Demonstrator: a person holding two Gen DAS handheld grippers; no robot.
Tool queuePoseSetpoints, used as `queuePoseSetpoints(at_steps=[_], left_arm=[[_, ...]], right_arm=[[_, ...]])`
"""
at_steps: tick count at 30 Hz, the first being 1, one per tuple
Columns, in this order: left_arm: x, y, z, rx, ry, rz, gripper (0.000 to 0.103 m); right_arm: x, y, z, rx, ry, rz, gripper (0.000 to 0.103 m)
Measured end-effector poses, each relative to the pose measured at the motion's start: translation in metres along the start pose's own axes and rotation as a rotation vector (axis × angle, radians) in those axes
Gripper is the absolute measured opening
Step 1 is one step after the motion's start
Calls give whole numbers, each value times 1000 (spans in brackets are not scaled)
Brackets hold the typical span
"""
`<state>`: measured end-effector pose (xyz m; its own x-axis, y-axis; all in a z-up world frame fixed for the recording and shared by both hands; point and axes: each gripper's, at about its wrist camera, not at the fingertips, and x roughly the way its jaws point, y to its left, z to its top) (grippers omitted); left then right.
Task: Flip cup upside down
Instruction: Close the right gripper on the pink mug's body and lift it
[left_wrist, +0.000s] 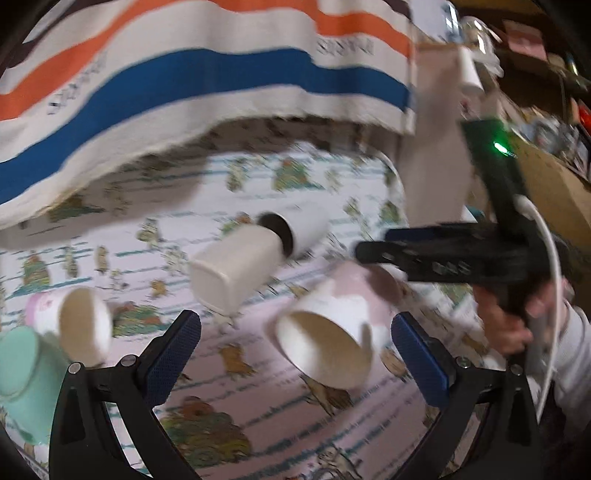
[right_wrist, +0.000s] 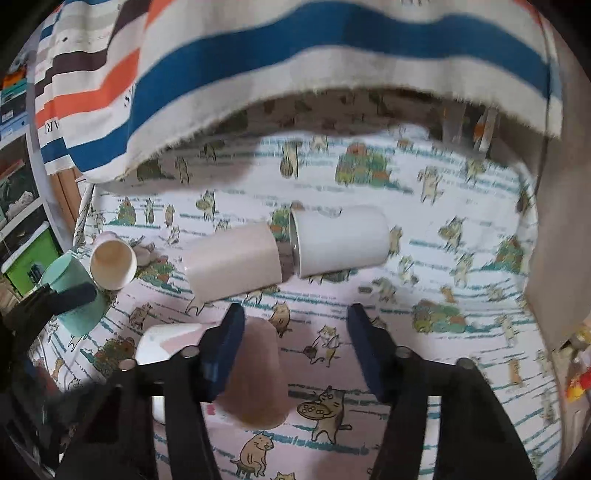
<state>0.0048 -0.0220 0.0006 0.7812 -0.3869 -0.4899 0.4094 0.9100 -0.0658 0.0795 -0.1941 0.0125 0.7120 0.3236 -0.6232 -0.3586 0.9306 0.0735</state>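
Between the spread blue-padded fingers of the left gripper (left_wrist: 295, 354), a pink-and-white ceramic cup (left_wrist: 332, 328) lies on its side on the cat-print tablecloth (left_wrist: 258, 417), mouth facing the camera; nothing is gripped. The right gripper (right_wrist: 295, 350) also hangs wide and empty, its left pad just beside that same cup.

To flip it well, I'd judge the left jaws should close across the cup's wall near the middle, not the rim, then lift clear before rolling the wrist so the mouth comes down flat. Blur in the left view suggests speed; slowing should help.

Beyond lie a square cream cup (left_wrist: 236, 269) and a white cylindrical mug (right_wrist: 340, 243), both on their sides, mouths near each other. At the left sit a mint-green cup (right_wrist: 75, 295) and a small pale pink cup (right_wrist: 112, 264), well apart from the work. A striped cloth (right_wrist: 295, 66) hangs behind.
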Motion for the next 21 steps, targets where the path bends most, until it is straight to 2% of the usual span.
queuePoseSetpoints(at_steps=[3,6,8,13,17,21], left_arm=[[11,-11,-4,49,58,4,103],[22,-18,-11,99,110,73,103],[29,-17,-14,106,142,92,103],[31,-9,-16,86,154,134,103],[34,2,-15,61,159,236,103],[37,23,-14,-22,179,314,103]], right_arm=[[4,-5,-1,18,-5,50,56],[11,-2,2,-6,15,87,56],[16,1,6,-21,35,97,56],[19,6,8,-34,63,126,56],[10,4,5,-36,64,155,56],[7,4,1,-23,113,230,56]])
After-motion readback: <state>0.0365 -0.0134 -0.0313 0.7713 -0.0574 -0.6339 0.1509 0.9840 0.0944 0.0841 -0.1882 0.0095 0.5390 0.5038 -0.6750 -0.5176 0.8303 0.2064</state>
